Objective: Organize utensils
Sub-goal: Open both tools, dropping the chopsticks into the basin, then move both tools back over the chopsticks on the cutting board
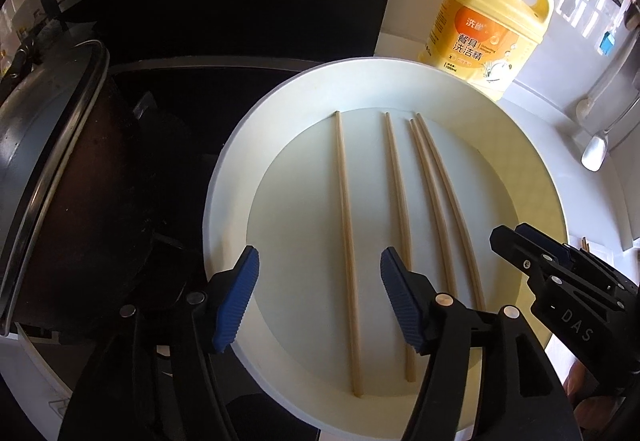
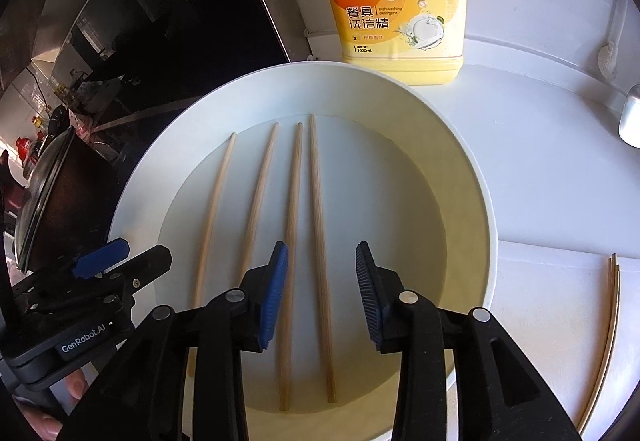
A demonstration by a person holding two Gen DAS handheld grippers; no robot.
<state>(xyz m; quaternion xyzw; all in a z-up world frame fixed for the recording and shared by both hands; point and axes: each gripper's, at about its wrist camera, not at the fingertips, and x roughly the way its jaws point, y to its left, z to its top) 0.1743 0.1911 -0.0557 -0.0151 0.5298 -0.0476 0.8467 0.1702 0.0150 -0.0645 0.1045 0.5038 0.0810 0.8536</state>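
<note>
Several wooden chopsticks lie side by side in a white round plate (image 1: 224,201) (image 2: 132,209). My left gripper (image 1: 318,251) hangs open above the near end of the leftmost chopstick (image 1: 344,201), which runs between its blue pads untouched. The neighbouring chopstick (image 1: 396,181) passes under its right finger. My right gripper (image 2: 322,245) is open too, over the rightmost chopstick (image 2: 318,181), and the chopstick beside it (image 2: 294,181) runs close along its left pad. Each gripper shows in the other's view: the right gripper (image 1: 520,241) and the left gripper (image 2: 120,253).
A yellow dish-soap bottle (image 1: 488,29) (image 2: 400,13) stands just behind the plate. A black cooktop (image 1: 180,21) and a lidded dark pot (image 1: 52,161) are on the left. More chopsticks (image 2: 608,321) lie on the white counter at the right. A white utensil (image 1: 594,153) rests further back.
</note>
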